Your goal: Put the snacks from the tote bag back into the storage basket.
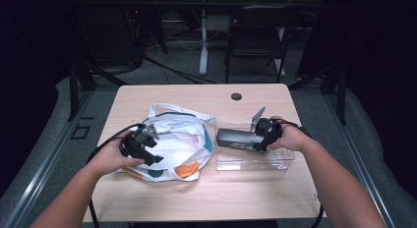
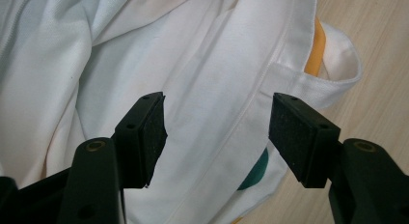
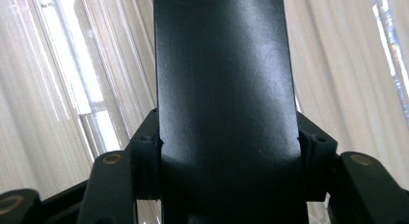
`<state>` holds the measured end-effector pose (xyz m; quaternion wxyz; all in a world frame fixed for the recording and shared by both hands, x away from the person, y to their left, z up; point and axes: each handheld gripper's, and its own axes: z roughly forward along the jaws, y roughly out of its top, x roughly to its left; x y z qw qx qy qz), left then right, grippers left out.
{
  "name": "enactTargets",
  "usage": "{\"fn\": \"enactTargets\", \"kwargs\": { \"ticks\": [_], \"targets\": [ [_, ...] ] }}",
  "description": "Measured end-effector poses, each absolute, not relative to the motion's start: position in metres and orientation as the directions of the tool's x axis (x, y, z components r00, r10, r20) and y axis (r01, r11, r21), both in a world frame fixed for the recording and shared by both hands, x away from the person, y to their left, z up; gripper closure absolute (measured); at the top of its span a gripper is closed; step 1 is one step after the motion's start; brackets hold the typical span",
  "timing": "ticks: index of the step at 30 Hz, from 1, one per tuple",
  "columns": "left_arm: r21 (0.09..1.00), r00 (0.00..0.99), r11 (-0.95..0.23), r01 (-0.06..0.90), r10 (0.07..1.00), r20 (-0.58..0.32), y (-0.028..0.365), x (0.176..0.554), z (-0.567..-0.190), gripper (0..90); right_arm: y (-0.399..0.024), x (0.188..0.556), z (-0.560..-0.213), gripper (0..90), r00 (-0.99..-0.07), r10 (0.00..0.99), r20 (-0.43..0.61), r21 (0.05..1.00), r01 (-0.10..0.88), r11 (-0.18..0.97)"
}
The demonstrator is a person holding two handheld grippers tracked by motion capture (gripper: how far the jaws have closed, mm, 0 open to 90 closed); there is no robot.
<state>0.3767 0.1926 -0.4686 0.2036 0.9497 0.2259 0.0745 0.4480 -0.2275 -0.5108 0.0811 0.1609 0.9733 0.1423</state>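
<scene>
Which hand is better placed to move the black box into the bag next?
Right: the right gripper is clamped on the black box. The left gripper is open over the white bag.

Both forearms reaching in from below, left gripper [image 1: 142, 145] hovering with jaws spread, right gripper [image 1: 263, 135] clamping its jaws

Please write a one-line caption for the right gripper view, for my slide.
Right gripper clamps a black box between its jaws, above a clear plastic tray.

Your forearms were bare, no sleeves. Left gripper [image 1: 140, 144] and right gripper [image 1: 265, 133]: black bodies, brass screws, black cables trailing; fingers [image 2: 144, 137] carried black foam pads.
</scene>
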Motion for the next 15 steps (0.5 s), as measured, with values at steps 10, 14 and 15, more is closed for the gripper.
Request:
{"fn": "enactTargets", "kwargs": {
  "ticks": [10,14,15],
  "targets": [
    [0.431,0.882,-0.806,0.405,0.469,0.048,0.1953,0.374,-0.4693,37.8,-0.2253,0.4503,-0.5163,40.0,-0.929,0.363,-0.078,0.274,0.33,0.903],
    [0.423,0.879,-0.805,0.417,0.475,0.038,0.1975,0.3718,-0.4717,37.7,-0.2242,0.4507,-0.5162,36.3,-0.92,0.389,-0.051,0.294,0.359,0.886],
    [0.422,0.879,-0.805,0.417,0.475,0.036,0.1979,0.3716,-0.4718,37.7,-0.2238,0.4509,-0.5146,34.5,-0.915,0.401,-0.037,0.312,0.371,0.875]
  ]
}}
